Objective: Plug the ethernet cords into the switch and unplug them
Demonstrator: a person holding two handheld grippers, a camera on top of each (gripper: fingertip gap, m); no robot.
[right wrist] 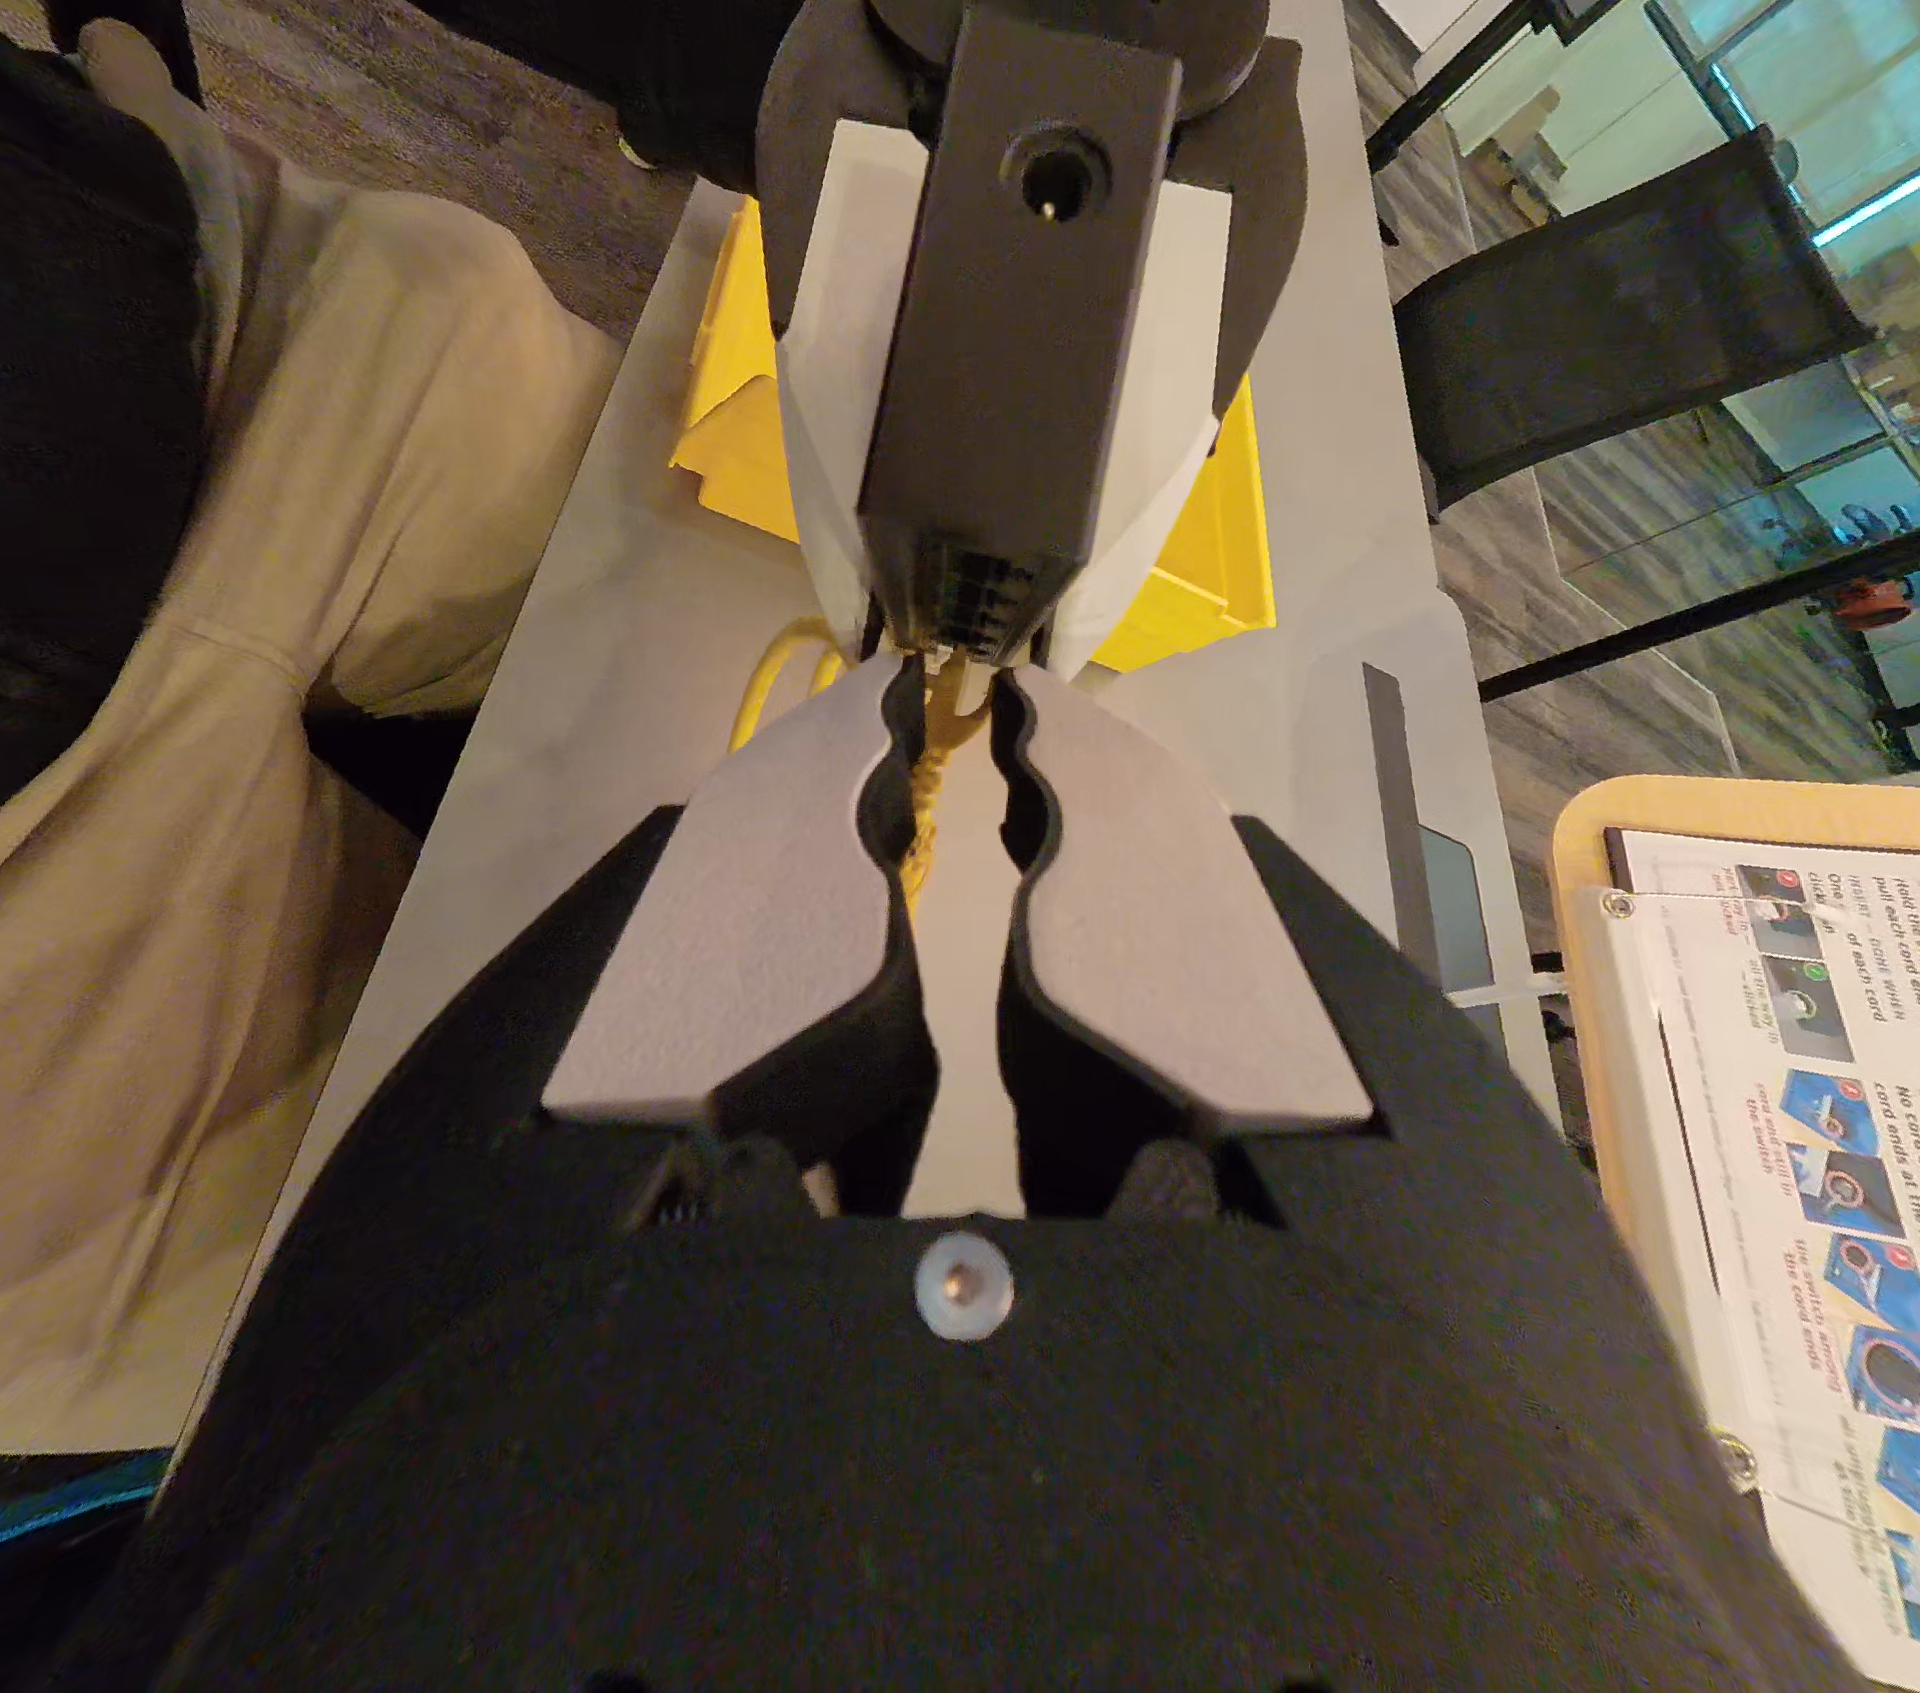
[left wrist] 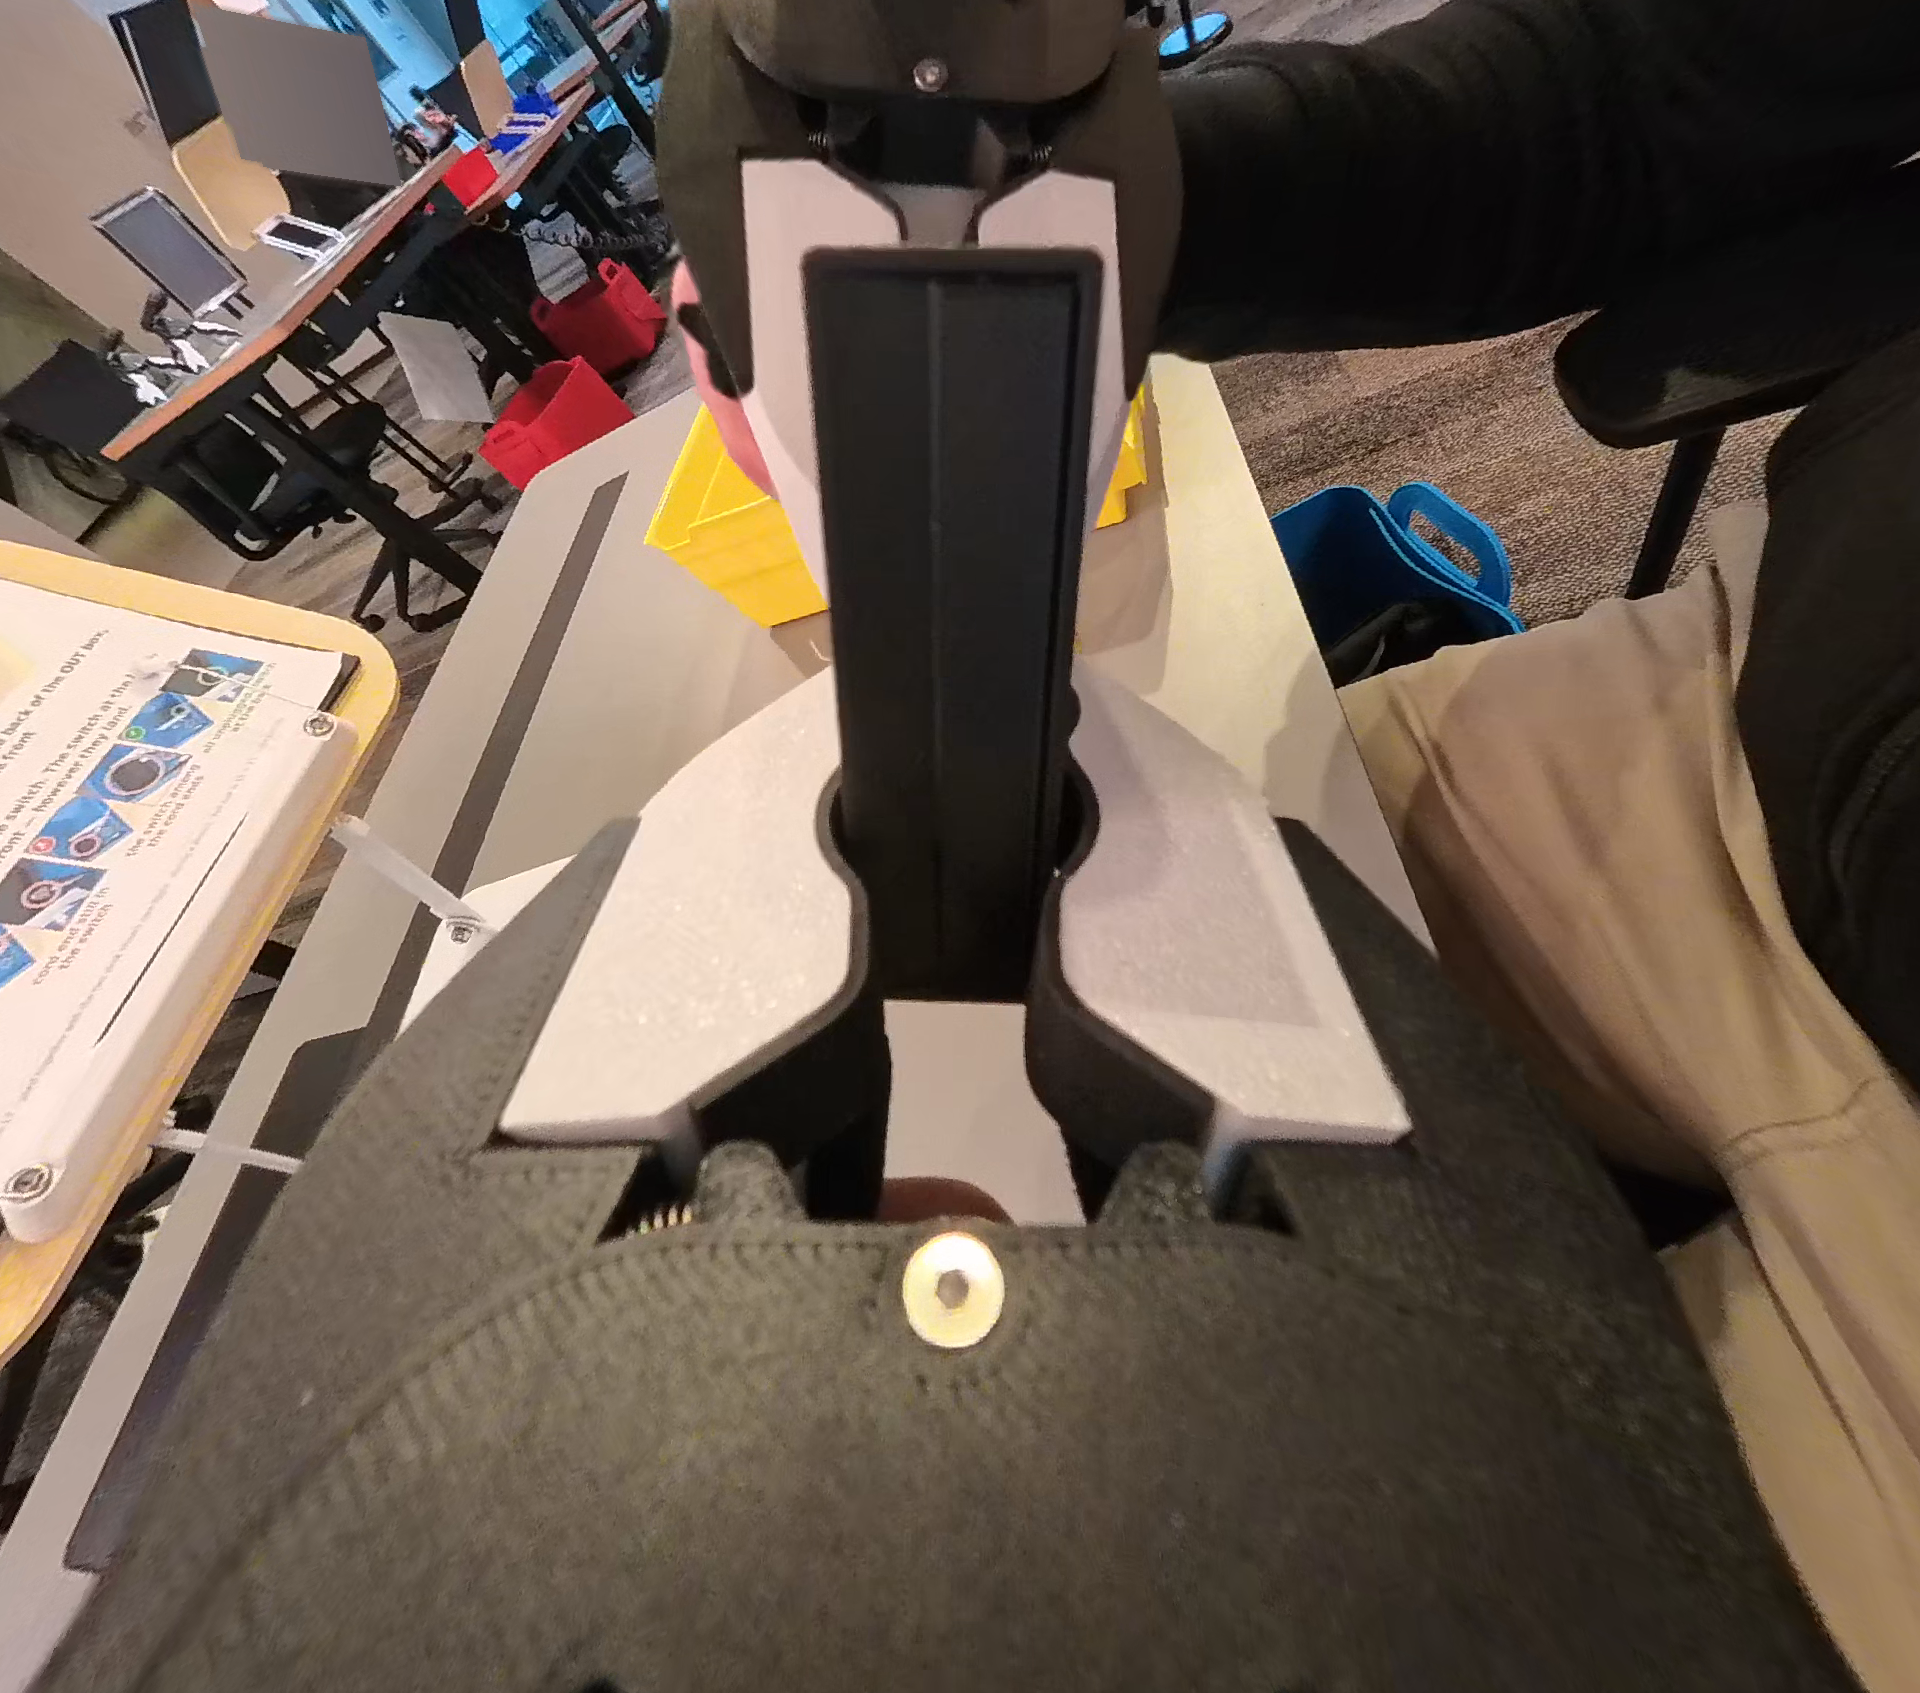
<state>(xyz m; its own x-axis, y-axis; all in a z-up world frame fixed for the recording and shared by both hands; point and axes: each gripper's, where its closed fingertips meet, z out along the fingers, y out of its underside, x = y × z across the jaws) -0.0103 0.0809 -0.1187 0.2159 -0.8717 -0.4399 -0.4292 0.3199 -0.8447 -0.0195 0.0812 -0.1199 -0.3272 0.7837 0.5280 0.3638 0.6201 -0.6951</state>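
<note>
Here we see the grey table [right wrist: 582,604] running beneath both tools, with a yellow bin [right wrist: 1216,542] on it and an instruction sheet [right wrist: 1787,1124] on a tan board off to one side. Above the table we hold the black switch [left wrist: 951,604], a long box clasped at its near end between the fingers of the left gripper [left wrist: 951,874]; in the right wrist view that same gripper appears at the far end of the box, so the switch [right wrist: 1013,355] points its port face toward us. The right gripper [right wrist: 945,770] is closed on the yellow ethernet cord [right wrist: 925,812], whose ribbed boot lies in the narrow gap between the wavy pads [right wrist: 1132,895]. The cord's plug sits at the fingertips, touching the ports; we cannot tell how far it is seated. The rest of the cord loops down onto the table just beside the bin.
</note>
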